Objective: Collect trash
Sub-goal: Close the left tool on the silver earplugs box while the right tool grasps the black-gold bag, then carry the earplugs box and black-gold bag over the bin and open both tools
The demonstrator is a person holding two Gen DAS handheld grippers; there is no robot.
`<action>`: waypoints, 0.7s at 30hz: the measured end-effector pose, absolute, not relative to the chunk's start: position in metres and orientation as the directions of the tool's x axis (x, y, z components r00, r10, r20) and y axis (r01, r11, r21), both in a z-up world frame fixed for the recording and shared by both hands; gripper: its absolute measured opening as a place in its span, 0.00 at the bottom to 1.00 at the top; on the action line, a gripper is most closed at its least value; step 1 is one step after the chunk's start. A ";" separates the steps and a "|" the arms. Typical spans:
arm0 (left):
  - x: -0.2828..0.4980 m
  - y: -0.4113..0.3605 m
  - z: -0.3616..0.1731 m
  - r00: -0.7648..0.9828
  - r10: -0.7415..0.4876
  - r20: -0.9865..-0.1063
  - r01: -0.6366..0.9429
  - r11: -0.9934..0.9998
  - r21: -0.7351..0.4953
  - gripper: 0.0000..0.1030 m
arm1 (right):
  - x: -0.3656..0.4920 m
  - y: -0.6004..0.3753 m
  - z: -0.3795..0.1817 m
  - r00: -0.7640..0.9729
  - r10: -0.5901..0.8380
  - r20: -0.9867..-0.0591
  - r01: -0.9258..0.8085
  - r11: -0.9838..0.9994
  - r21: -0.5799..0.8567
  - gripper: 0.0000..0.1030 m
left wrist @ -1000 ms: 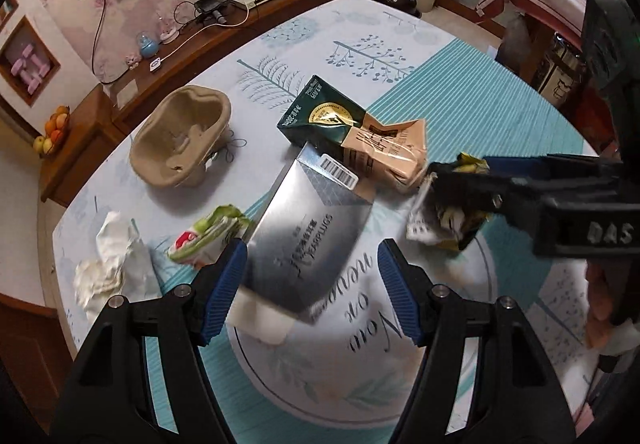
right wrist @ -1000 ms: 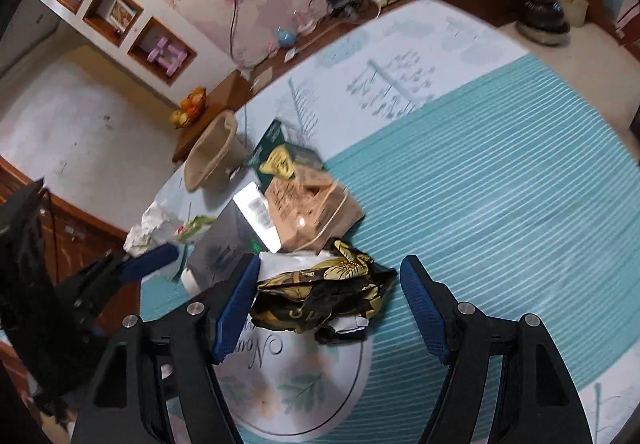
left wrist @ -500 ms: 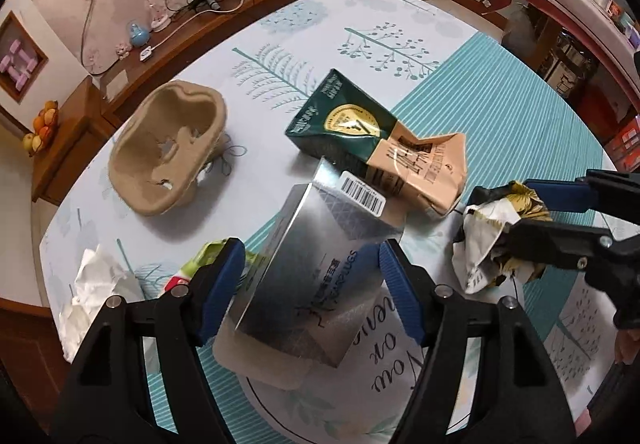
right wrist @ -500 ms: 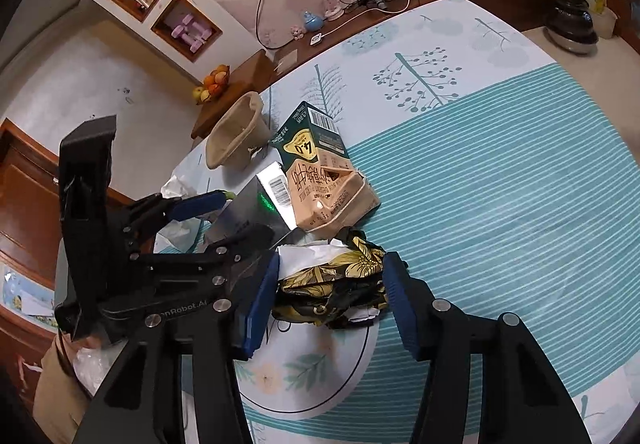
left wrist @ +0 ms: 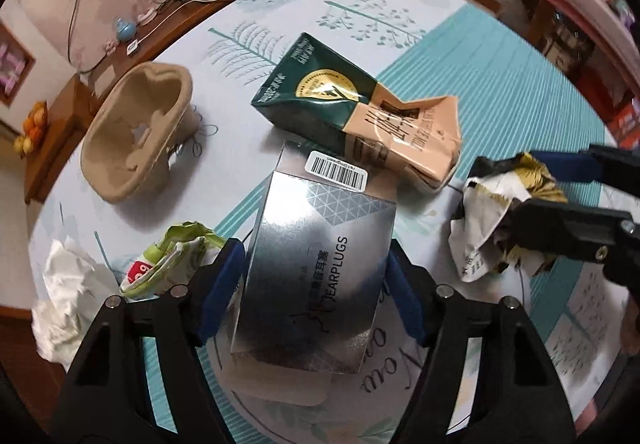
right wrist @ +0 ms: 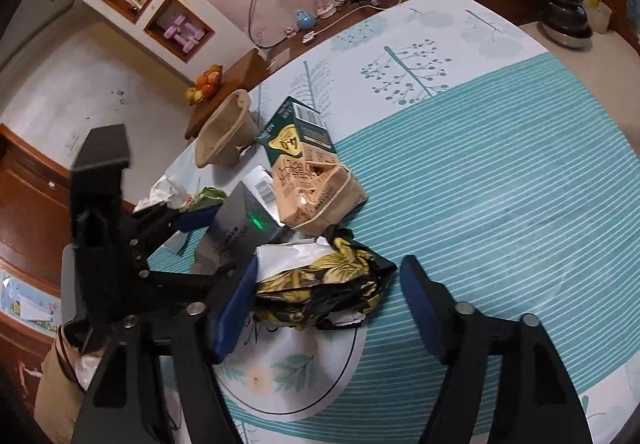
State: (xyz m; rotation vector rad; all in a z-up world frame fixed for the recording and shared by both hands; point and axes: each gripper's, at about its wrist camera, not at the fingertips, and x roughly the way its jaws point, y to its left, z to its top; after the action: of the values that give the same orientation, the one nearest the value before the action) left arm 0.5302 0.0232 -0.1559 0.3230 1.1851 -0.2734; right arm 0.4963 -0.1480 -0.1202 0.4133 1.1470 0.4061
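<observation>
1. A counter [left wrist: 500, 75] covered by a teal-striped and white tree-printed cloth is shown in both wrist views; all the trash lies on it.
2. The left gripper [left wrist: 312, 284], black with blue-padded fingers [left wrist: 220, 284], is lowered over a silver rectangular cardboard box printed "EARPLUGS" [left wrist: 316, 276]. The box is straddled by the two fingers, which are closing; whether the pads already press on its sides cannot be told.
3. The right gripper [right wrist: 324, 308], of the same black and blue build, is set around a crumpled black, gold and white wrapper [right wrist: 320, 284]. Its fingers are spread and opening; the left pad is just beside the wrapper, and a clear gap is left at the right pad.
4. A crushed dark green and peach drink carton [left wrist: 356, 119] is seen lying on its side just beyond the silver box, touching its far end.
5. A brown moulded-pulp cup carrier [left wrist: 136, 139] is placed to the left of the carton, apart from it.
6. A crumpled white tissue [left wrist: 64, 284] is found near the counter's left edge.
7. A small crumpled green and white packet with a red patch [left wrist: 168, 260] lies between the tissue and the left gripper's left finger.
</observation>
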 end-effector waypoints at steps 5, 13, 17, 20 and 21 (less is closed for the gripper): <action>0.517 0.033 -0.156 0.378 -0.065 -0.923 0.334 0.940 0.070 0.62 | 0.501 -0.147 -0.132 0.333 0.545 -0.769 -0.060 0.826 0.560 0.76; 0.487 0.042 -0.154 0.380 -0.083 -0.921 0.272 0.962 0.026 0.61 | 0.495 -0.133 -0.133 0.342 0.538 -0.770 -0.070 0.832 0.551 0.70; 0.465 0.050 -0.147 0.385 -0.100 -0.918 0.218 0.976 -0.015 0.61 | 0.477 -0.137 -0.128 0.368 0.528 -0.765 -0.067 0.836 0.545 0.69; 0.439 0.051 -0.137 0.393 -0.105 -0.913 0.189 0.981 -0.031 0.61 | 0.453 -0.147 -0.120 0.386 0.532 -0.754 -0.059 0.830 0.555 0.69; 0.431 0.052 -0.133 0.395 -0.111 -0.912 0.181 0.983 -0.041 0.61 | 0.443 -0.151 -0.117 0.391 0.536 -0.748 -0.059 0.826 0.561 0.69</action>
State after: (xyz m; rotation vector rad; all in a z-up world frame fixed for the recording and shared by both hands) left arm 0.4307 0.0517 -0.1333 0.0681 1.1505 -0.1849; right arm 0.4428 -0.1510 -0.1174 0.4918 1.1137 0.3972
